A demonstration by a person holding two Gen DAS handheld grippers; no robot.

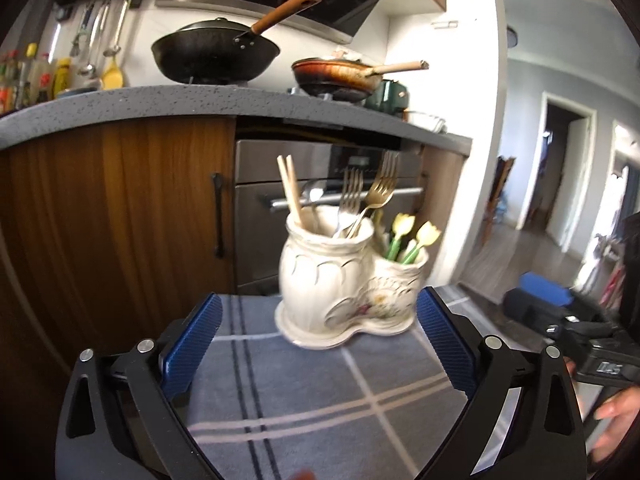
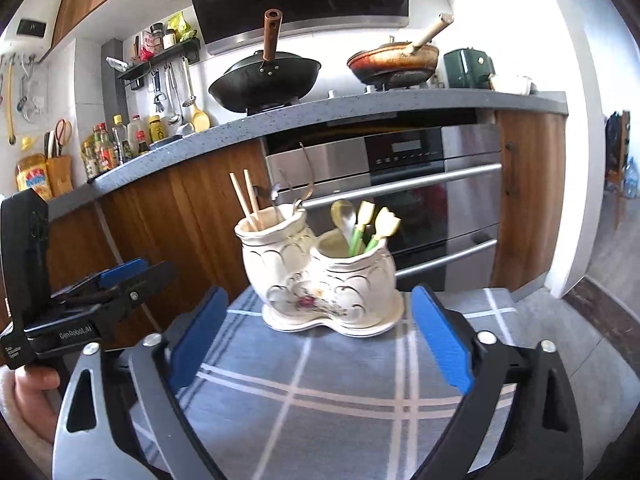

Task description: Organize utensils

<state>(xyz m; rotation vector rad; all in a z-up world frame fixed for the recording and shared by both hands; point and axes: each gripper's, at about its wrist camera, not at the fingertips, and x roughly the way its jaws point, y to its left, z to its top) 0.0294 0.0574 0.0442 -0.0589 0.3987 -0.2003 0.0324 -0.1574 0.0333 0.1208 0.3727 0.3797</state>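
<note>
A: Left view first. Your left gripper (image 1: 318, 334) is spread wide and holds nothing. The holder (image 1: 352, 280) stands on the checked cloth (image 1: 320, 400) just ahead, with chopsticks (image 1: 290, 192) and forks (image 1: 366, 200) in its taller cup.

B: Right view: your right gripper (image 2: 320, 332) is wide open and empty too, the holder (image 2: 320, 276) close in front.

A: I'd say one nudge could tip it, or catch those tall handles.

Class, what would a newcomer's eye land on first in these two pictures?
A white ceramic double utensil holder stands on the checked grey cloth, holding chopsticks, forks and tulip-handled pieces. Behind, a black wok sits on the grey counter.
</note>
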